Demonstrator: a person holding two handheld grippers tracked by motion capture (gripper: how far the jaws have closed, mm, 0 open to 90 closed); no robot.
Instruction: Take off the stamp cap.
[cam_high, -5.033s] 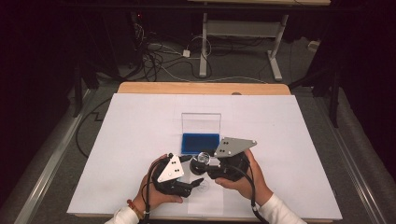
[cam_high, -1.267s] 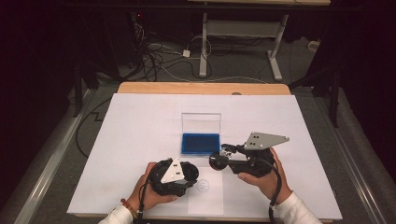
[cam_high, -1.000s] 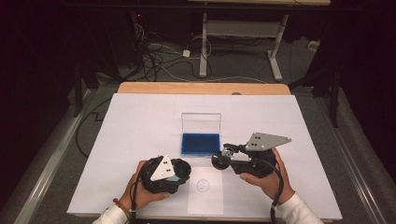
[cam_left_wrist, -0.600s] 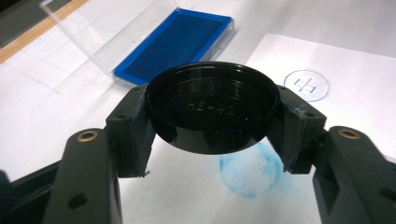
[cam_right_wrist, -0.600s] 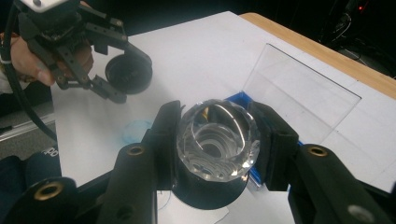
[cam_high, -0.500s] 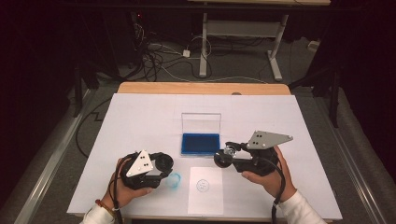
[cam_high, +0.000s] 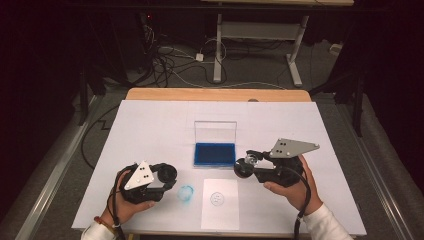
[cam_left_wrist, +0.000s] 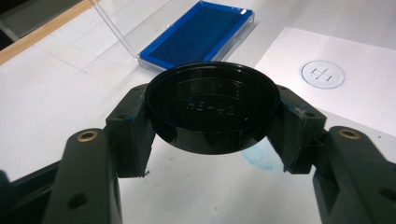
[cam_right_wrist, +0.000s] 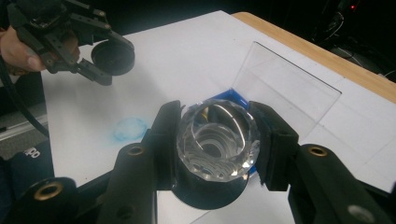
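My left gripper (cam_high: 167, 176) (cam_left_wrist: 212, 122) is shut on a round black lid (cam_left_wrist: 212, 107) (cam_high: 167, 174) and holds it just above the table's front left. The same lid (cam_right_wrist: 112, 57) shows far off in the right gripper view. My right gripper (cam_high: 245, 166) (cam_right_wrist: 213, 140) is shut on a faceted clear glass stamp (cam_right_wrist: 218, 140) with a black base (cam_high: 244, 170), held level over the table, right of the ink pad. The open blue ink pad (cam_high: 215, 153) (cam_left_wrist: 198, 32) (cam_right_wrist: 232, 97) lies at the table's middle with its clear lid (cam_high: 215, 132) raised.
A white sheet (cam_high: 220, 203) with a stamped blue ring (cam_high: 217, 198) (cam_left_wrist: 322, 74) lies at the front middle. A blue ink smudge (cam_high: 185, 193) (cam_right_wrist: 130, 129) marks the white table cover (cam_high: 150, 125) between the grippers. Cables and a desk frame (cam_high: 255, 35) lie on the floor beyond.
My left gripper has carried the black lid leftward, away from the right gripper. The blue smudge it covered now shows. The right gripper with the stamp has hardly moved.
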